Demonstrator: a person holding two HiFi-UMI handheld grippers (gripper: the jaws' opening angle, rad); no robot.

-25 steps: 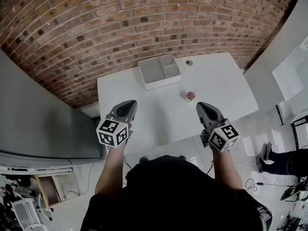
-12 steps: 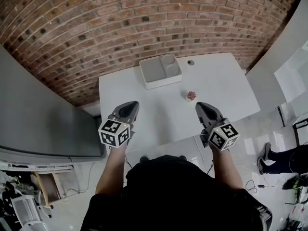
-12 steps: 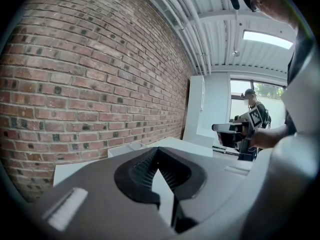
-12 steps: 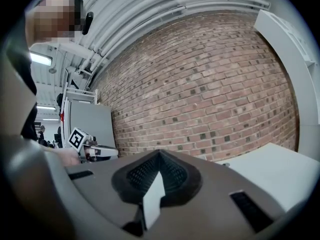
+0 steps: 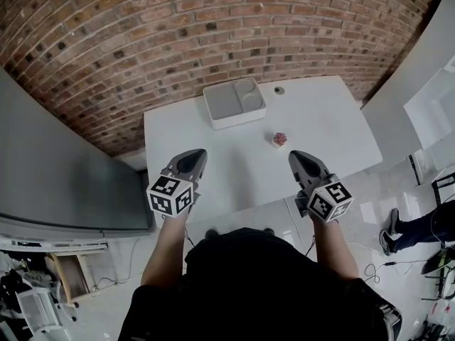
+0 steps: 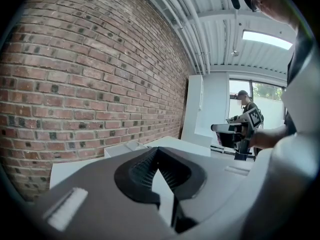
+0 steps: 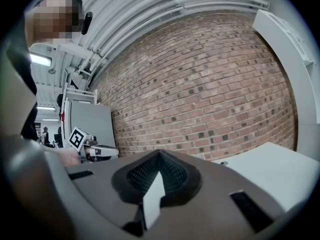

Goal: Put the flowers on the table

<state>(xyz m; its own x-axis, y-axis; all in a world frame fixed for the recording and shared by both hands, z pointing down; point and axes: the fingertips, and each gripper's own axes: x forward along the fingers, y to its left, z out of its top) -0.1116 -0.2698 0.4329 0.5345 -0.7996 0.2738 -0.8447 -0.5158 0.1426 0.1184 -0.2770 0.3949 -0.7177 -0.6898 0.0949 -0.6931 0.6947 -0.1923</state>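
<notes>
A small pink flower (image 5: 279, 139) in a little pale pot stands on the white table (image 5: 320, 126), right of the middle. My left gripper (image 5: 193, 153) hovers over the table's near left edge, shut and empty. My right gripper (image 5: 297, 155) hangs at the near edge, just short of the flower and a little to its right, also shut with nothing in it. In the left gripper view the jaws (image 6: 158, 150) meet at their tips. The right gripper view shows the same closed jaws (image 7: 159, 153). The flower is hidden in both gripper views.
A white two-compartment tray (image 5: 234, 103) sits at the table's far edge by the brick wall. A small round fitting (image 5: 279, 90) lies right of it. A grey cabinet (image 5: 64, 169) stands left of the table. Another person's legs (image 5: 426, 229) show on the floor, right.
The head view has shifted slightly. Both grippers stay shut and nearly in place; the left one has crept a touch to the right.
</notes>
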